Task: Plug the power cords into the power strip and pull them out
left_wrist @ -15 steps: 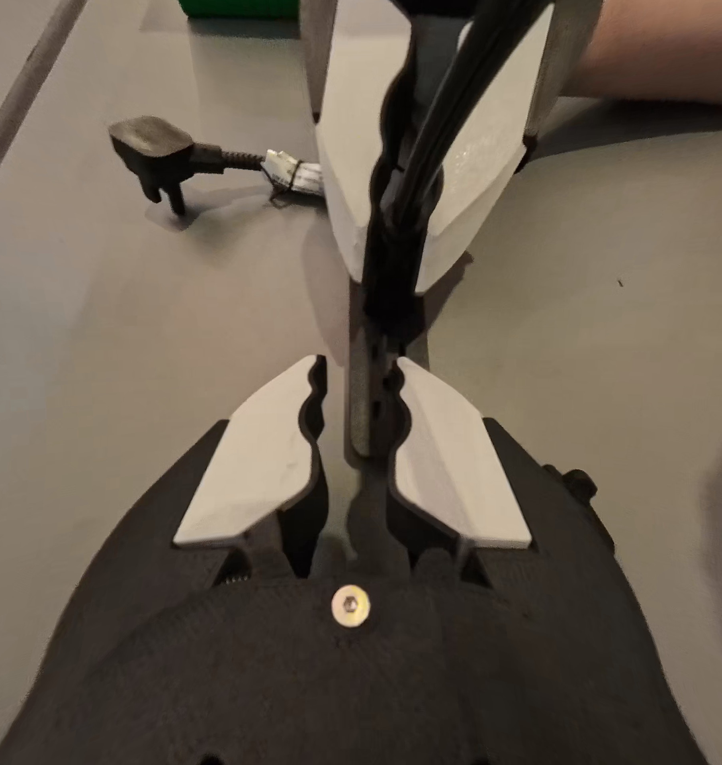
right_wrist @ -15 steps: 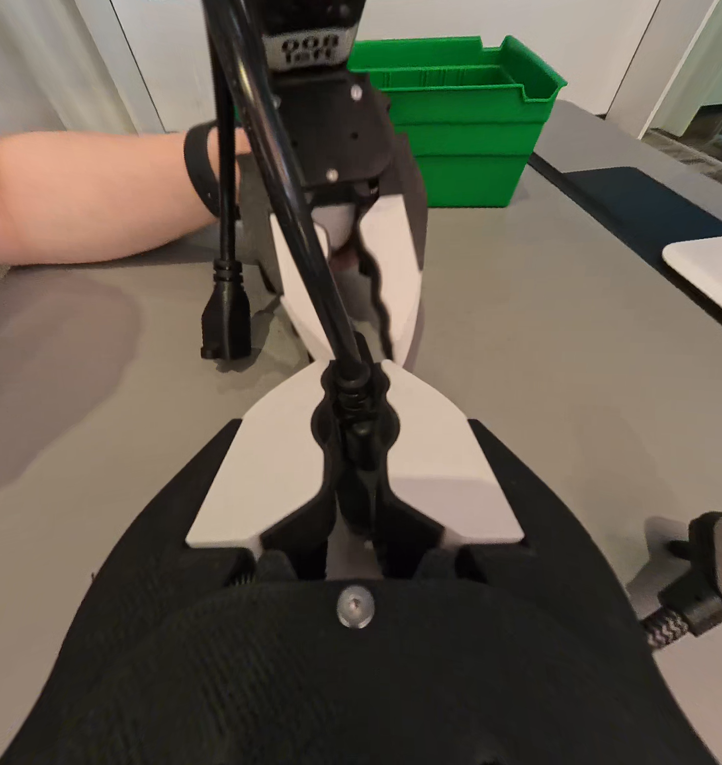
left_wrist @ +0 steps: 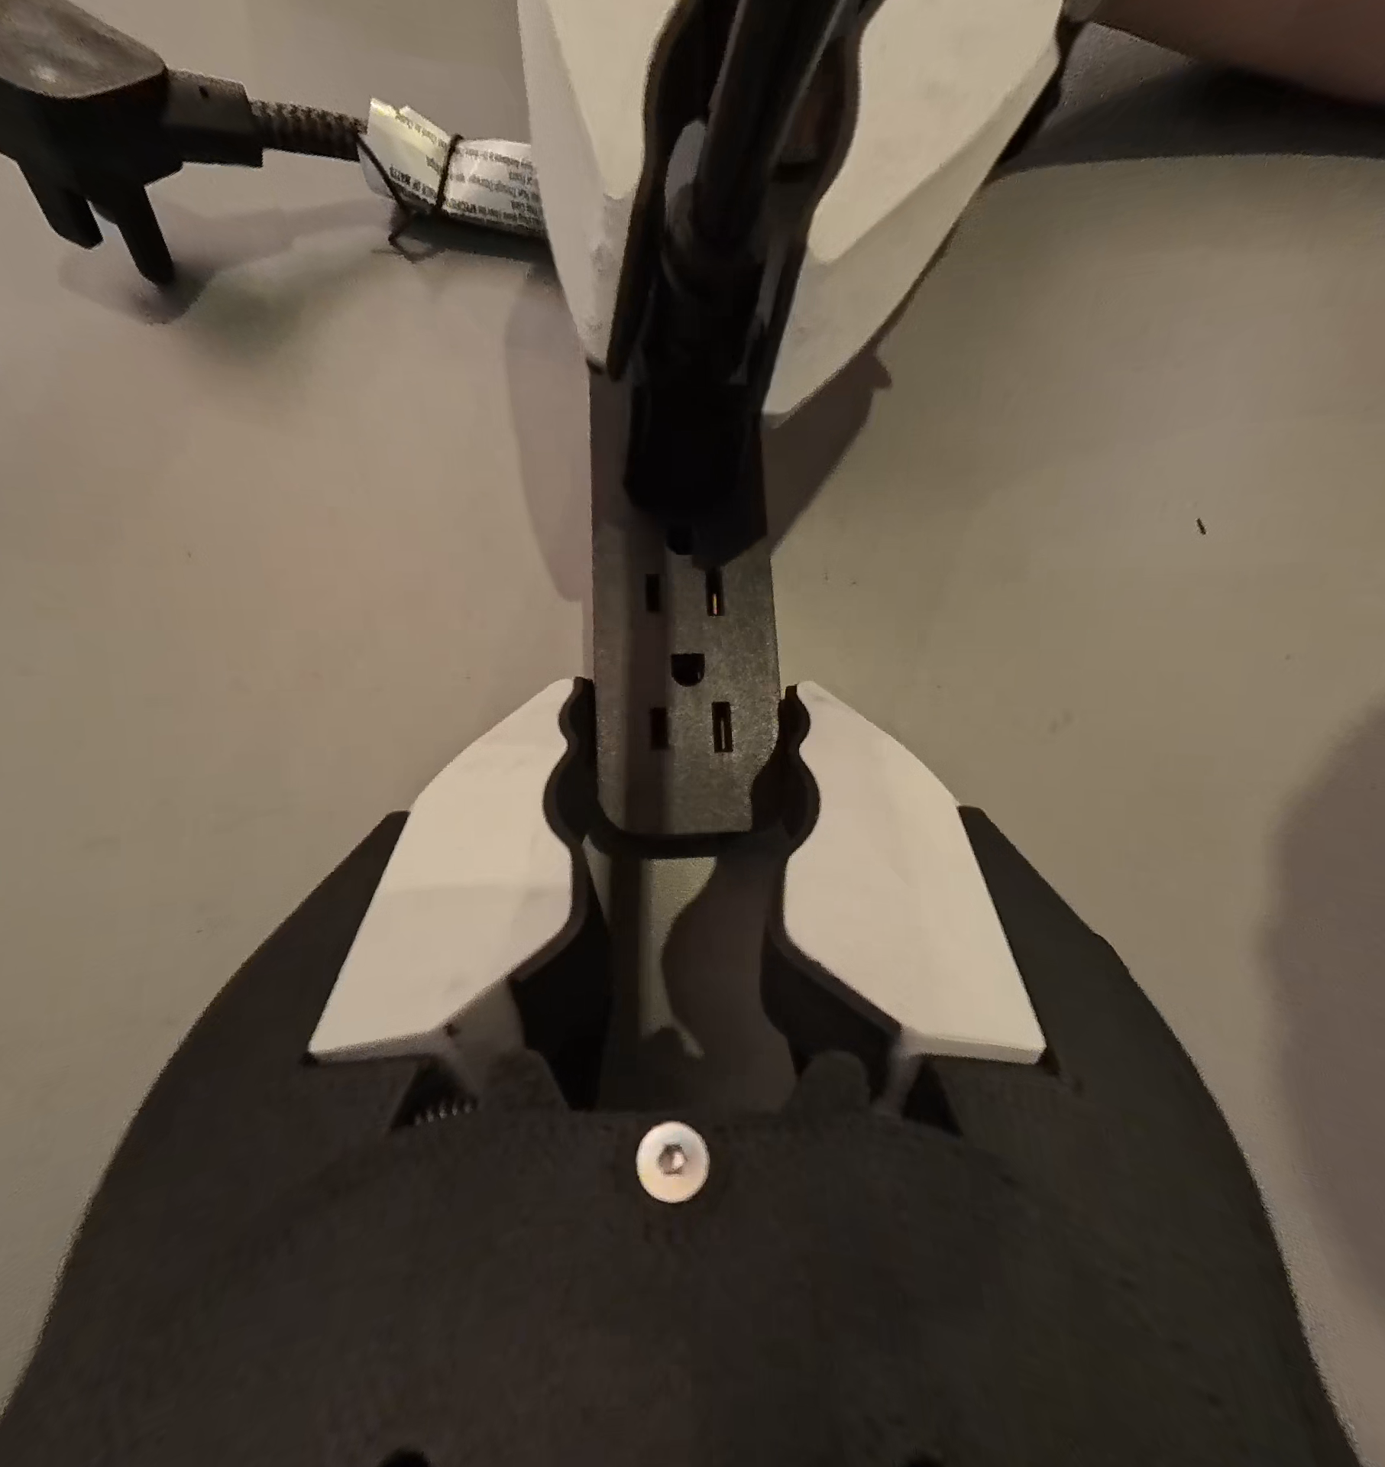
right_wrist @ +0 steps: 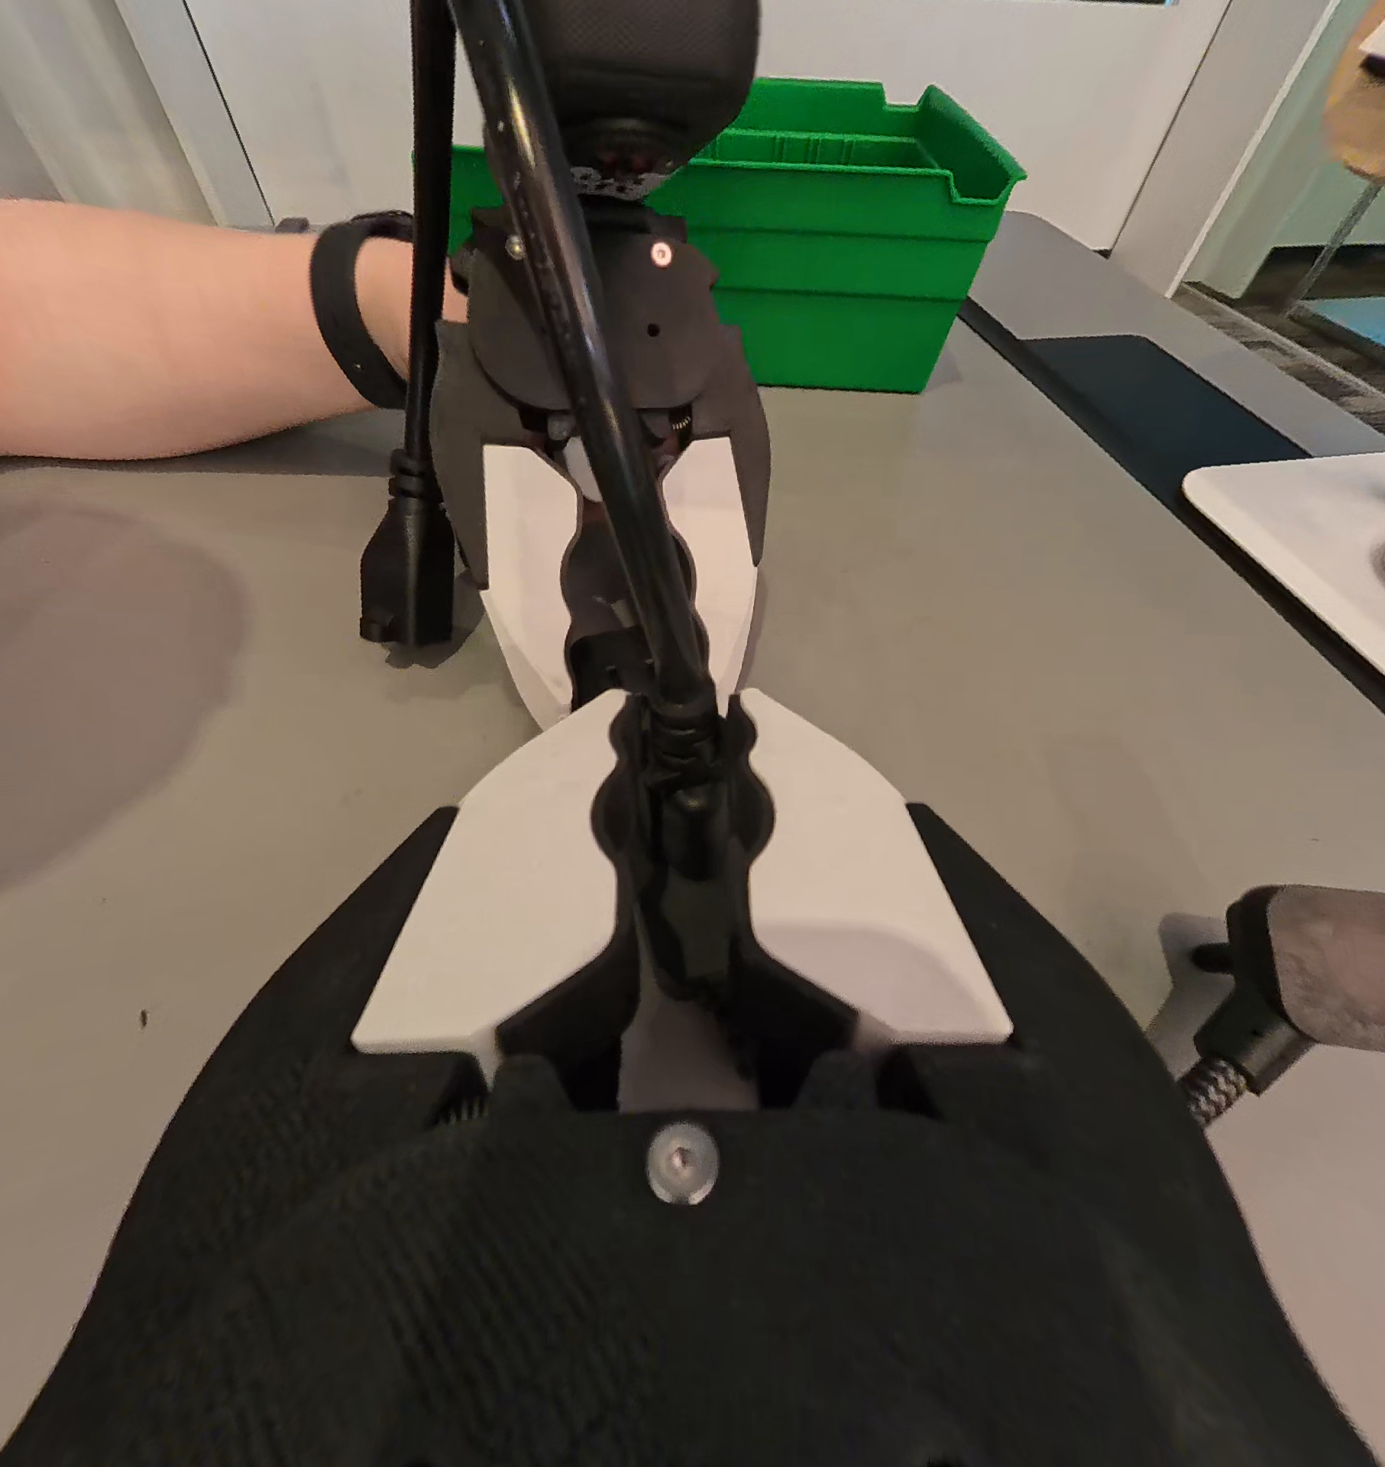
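Note:
A black power strip [left_wrist: 685, 635] lies on the grey table [left_wrist: 236, 635], its outlets facing up. My left gripper [left_wrist: 685, 698] is shut on its near end, with one finger against each side. My right gripper [left_wrist: 697, 389] comes in from the far side, shut on a black plug [left_wrist: 693, 476] that sits against the strip's top just past two bare outlets. In the right wrist view my right gripper [right_wrist: 677, 698] clamps that plug [right_wrist: 693, 873], and its black cord [right_wrist: 562, 317] rises up and away. The left gripper [right_wrist: 641, 667] faces it closely. The plug's prongs are hidden.
A flat grey plug [left_wrist: 62, 103] on a braided cord with a white tag [left_wrist: 451, 182] lies at far left; it also shows in the right wrist view [right_wrist: 1348, 968]. A second black cord end [right_wrist: 407, 571] hangs beside a person's arm [right_wrist: 157, 333]. A green bin [right_wrist: 832, 262] stands behind, a white tray [right_wrist: 1308, 540] at right. My right fingertips sit around 7 cm from my left ones.
My left gripper has moved forward along the strip and its fingers have closed on the strip's end. The right gripper and its plug are now much closer.

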Demonstrator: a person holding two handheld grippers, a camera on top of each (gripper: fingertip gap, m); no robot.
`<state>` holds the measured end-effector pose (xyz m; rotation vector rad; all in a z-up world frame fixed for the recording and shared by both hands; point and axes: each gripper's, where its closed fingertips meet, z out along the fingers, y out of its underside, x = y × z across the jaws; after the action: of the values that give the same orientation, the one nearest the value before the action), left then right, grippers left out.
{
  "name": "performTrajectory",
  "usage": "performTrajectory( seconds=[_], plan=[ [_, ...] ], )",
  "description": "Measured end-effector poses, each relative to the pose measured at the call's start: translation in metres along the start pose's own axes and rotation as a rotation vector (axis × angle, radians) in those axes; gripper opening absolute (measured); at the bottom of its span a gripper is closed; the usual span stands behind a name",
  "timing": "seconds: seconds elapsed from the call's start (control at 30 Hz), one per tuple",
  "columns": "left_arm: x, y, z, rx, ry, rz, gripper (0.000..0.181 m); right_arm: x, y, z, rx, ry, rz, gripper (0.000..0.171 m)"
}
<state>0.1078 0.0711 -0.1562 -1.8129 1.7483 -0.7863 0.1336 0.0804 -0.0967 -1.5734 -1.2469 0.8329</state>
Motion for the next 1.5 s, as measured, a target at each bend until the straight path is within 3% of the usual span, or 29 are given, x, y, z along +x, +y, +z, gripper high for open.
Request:
performTrajectory(
  seconds=[0.1,0.3,0.43,0.87,1.0,1.27,1.43,1.5],
  plan=[
    [0.000,0.000,0.000,0.004,-0.005,0.005,0.044,-0.003,0.001,-0.001,-0.011,-0.021,0.003,0.030],
    [-0.001,0.000,0.000,0.005,-0.003,0.004,0.044,0.004,0.016,-0.006,-0.099,0.024,-0.057,0.030],
    [0.000,0.000,0.000,0.004,0.004,0.003,0.044,0.001,0.015,-0.004,-0.070,-0.001,-0.055,0.024],
    [-0.002,0.002,0.001,0.010,-0.039,0.078,0.045,0.002,0.000,0.004,-0.084,0.021,0.185,0.024],
    [-0.003,0.002,0.002,-0.005,-0.049,0.071,0.044,0.005,0.006,0.002,-0.022,-0.059,0.331,0.025],
    [-0.002,0.002,0.002,-0.027,-0.075,0.126,0.044,0.003,0.004,0.003,-0.059,-0.047,0.316,0.025],
    [-0.003,0.002,0.002,-0.037,-0.084,0.127,0.046,0.008,0.008,0.004,-0.043,-0.129,0.680,0.026],
    [-0.005,0.001,0.002,-0.033,-0.095,0.118,0.045,0.010,0.008,0.003,-0.007,-0.160,0.732,0.026]
  ],
)
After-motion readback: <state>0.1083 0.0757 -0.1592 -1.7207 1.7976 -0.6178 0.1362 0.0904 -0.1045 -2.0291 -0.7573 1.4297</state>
